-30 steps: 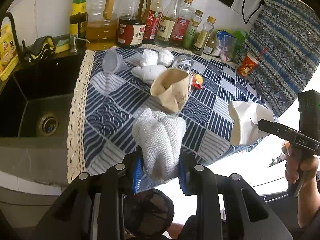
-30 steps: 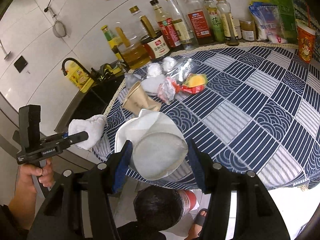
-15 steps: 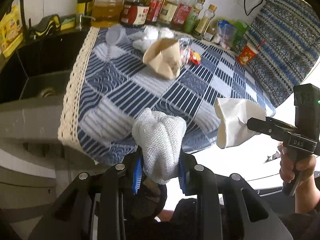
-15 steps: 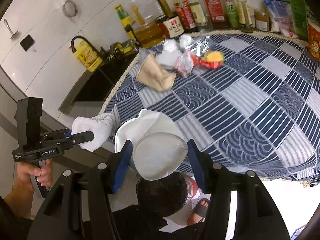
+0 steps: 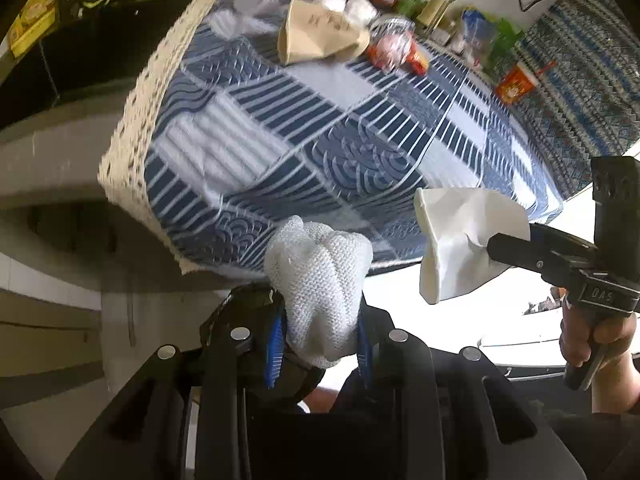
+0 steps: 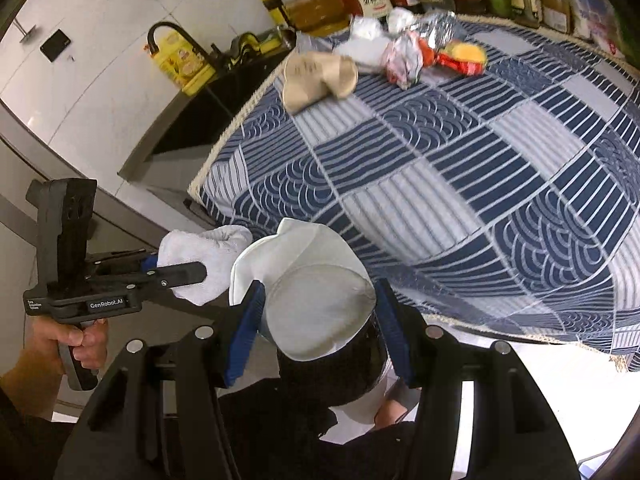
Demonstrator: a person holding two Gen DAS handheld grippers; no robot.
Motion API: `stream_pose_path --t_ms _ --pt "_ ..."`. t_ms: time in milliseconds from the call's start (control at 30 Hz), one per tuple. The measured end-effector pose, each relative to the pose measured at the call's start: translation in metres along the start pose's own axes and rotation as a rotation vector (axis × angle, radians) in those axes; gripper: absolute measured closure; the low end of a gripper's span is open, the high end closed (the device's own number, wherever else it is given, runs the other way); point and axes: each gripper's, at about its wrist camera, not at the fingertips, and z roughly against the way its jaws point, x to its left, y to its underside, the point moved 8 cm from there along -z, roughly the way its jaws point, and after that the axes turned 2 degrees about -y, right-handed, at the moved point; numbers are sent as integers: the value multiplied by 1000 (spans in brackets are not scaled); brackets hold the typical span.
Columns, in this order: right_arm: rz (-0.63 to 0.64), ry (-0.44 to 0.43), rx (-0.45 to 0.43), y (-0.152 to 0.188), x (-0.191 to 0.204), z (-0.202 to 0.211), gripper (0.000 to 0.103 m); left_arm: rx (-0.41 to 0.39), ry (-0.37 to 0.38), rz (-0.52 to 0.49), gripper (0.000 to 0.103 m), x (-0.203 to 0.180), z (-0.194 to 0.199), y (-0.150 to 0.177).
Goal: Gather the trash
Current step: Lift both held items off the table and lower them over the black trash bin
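- The left gripper (image 5: 320, 344) has its jaws clamped on a white cloth wad (image 5: 318, 280), which sticks up out of them, long axis along the fingers.
- The right gripper (image 6: 320, 336) has its jaws clamped on a crushed white cup (image 6: 308, 292), flattened between the blue pads, mouth toward the left.
- Both loads hang off the counter (image 6: 480, 184), just past its near edge and side by side, wad to the left of the cup, close but apart.
- Under the right jaws sits a dark round opening (image 6: 332, 372), probably the bin; it lies straight below the cup, so a release there should drop it in.
- The wad is a little to the left of that opening; the left hand looks to need a short shift rightward first.
- More trash stays at the counter's far edge: a brown paper cup (image 6: 320, 80) and wrappers (image 6: 432, 54), well apart from both jaws.
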Motion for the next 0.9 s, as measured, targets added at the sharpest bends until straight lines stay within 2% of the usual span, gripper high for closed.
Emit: stream_pose_path --t_ms 133,367,733,900 --pt "0 0 43 9 3 -15 47 41 3 48 75 12 -11 12" --pt "10 16 122 31 6 -44 47 113 -1 72 75 27 -31 35" --pt "-39 10 234 63 5 -92 46 214 -24 119 75 53 -75 69" --pt "-59 26 275 77 1 -113 46 254 -11 126 75 57 -94 82"
